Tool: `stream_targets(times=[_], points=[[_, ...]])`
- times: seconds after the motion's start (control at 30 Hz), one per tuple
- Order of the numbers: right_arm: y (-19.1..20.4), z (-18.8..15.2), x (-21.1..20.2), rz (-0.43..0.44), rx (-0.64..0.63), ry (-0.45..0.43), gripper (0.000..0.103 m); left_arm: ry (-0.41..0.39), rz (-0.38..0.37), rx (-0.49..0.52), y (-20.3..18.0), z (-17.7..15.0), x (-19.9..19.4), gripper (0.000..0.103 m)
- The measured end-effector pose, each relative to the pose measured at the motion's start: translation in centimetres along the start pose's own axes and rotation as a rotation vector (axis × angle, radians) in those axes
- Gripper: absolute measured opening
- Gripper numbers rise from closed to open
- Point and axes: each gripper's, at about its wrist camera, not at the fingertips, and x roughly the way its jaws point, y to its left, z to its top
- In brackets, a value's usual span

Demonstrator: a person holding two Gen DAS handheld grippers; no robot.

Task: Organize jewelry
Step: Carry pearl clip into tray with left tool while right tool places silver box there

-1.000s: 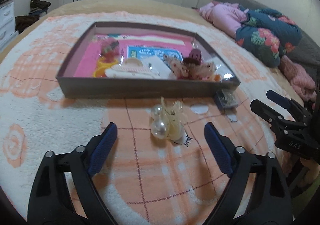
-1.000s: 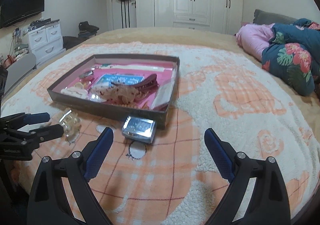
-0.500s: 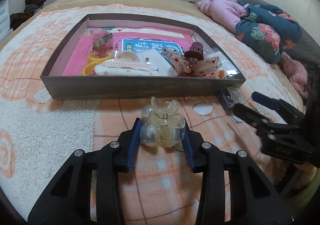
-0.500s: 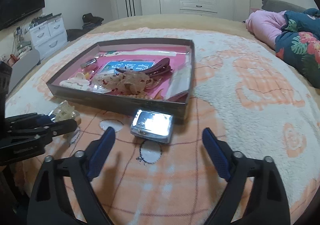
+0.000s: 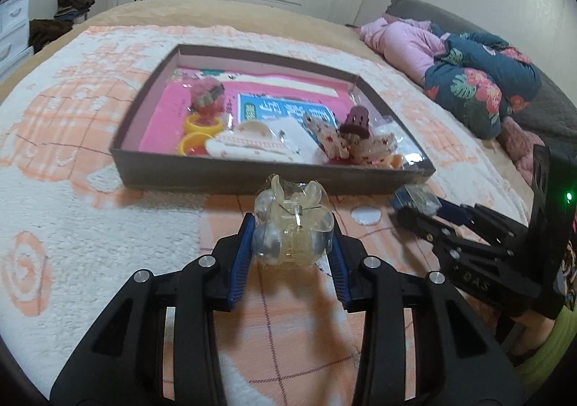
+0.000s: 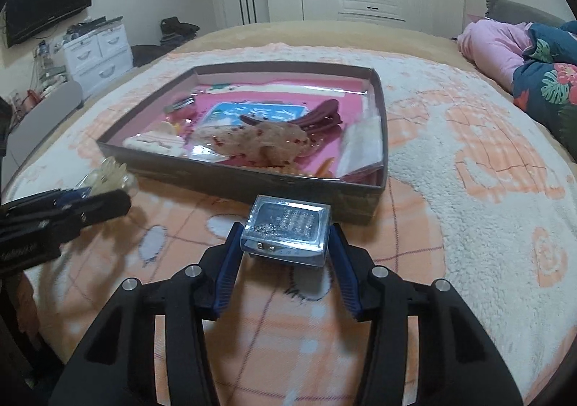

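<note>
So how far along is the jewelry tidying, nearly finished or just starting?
Partly done. The tray already holds several hair pieces and packets. In hand: the left gripper is shut on a clear hair claw, just in front of the tray. The right gripper is closing around a small clear box on the blanket. Left: both still have to go into the tray.

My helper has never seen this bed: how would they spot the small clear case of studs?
Find the shallow dark box on the peach blanket. Just outside its near right corner sits the small clear case, between the closing right gripper pads. Unlike the yellowish hair claw, it is flat, rectangular and glittery.
</note>
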Motion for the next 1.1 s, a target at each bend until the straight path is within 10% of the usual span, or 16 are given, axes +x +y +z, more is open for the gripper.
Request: stream_targets(times=[1.1], points=[[1.9,6.3,-1.3,0.052,-0.042,-0.116,0.046,-0.154,0.045,-0.055,3.2,5.9,-2.4,0.03]])
